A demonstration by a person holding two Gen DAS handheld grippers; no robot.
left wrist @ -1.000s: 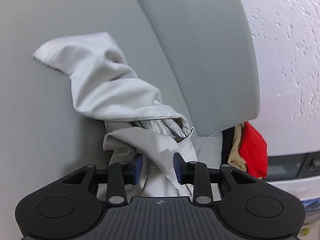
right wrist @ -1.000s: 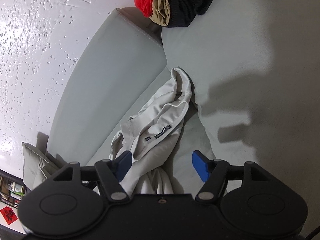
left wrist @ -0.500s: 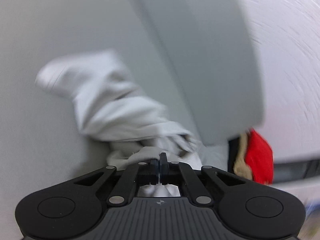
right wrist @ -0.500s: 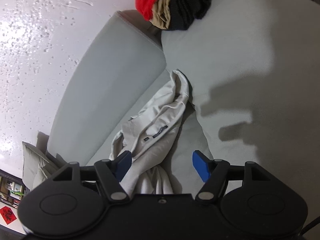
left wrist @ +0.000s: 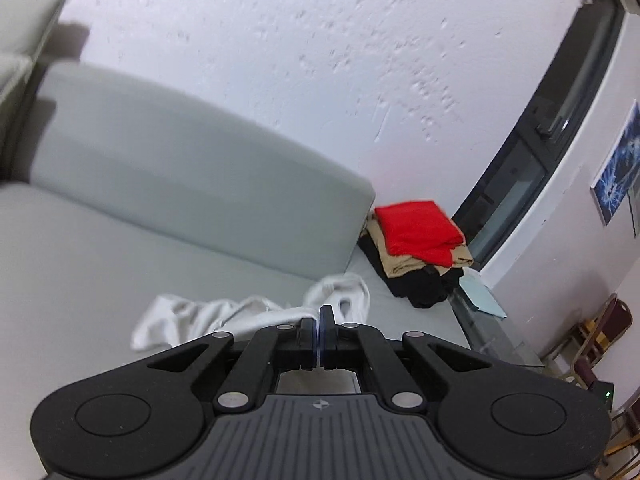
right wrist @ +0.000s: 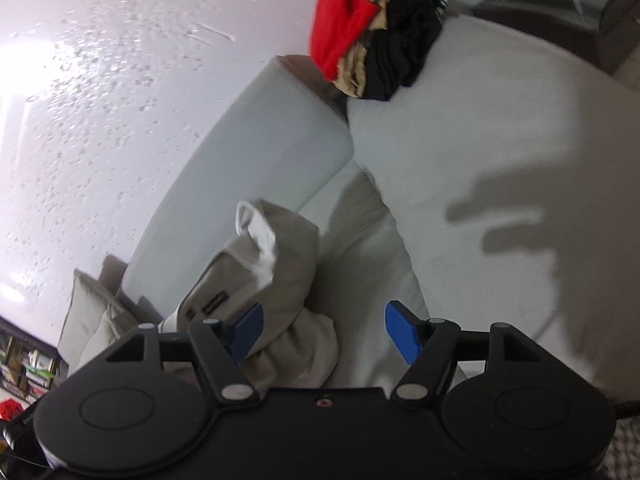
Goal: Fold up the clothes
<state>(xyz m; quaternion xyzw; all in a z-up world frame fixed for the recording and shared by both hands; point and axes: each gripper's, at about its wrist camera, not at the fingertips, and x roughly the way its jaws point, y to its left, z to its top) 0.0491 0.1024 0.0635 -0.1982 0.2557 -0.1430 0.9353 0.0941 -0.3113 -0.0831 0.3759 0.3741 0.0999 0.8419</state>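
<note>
A crumpled pale grey garment [left wrist: 224, 314] lies on the grey sofa seat [left wrist: 80, 256]. My left gripper [left wrist: 319, 330] is shut on an edge of it, and cloth shows under the jaws. In the right wrist view the same garment [right wrist: 260, 272] is lifted into a peak with a label showing. My right gripper [right wrist: 323, 330] is open, its left blue pad touching the raised cloth, its right pad over the bare seat.
A folded stack of red, tan and black clothes [left wrist: 416, 248] sits at the sofa's end by the wall; it also shows in the right wrist view [right wrist: 372, 28]. The sofa back cushion [left wrist: 180, 176] runs behind the garment. A glass side table [left wrist: 492, 320] and chairs stand to the right.
My left gripper closed on the garment and lifted, tilting its view up toward the wall. The garment rose into a peak in front of my right gripper, which stayed open.
</note>
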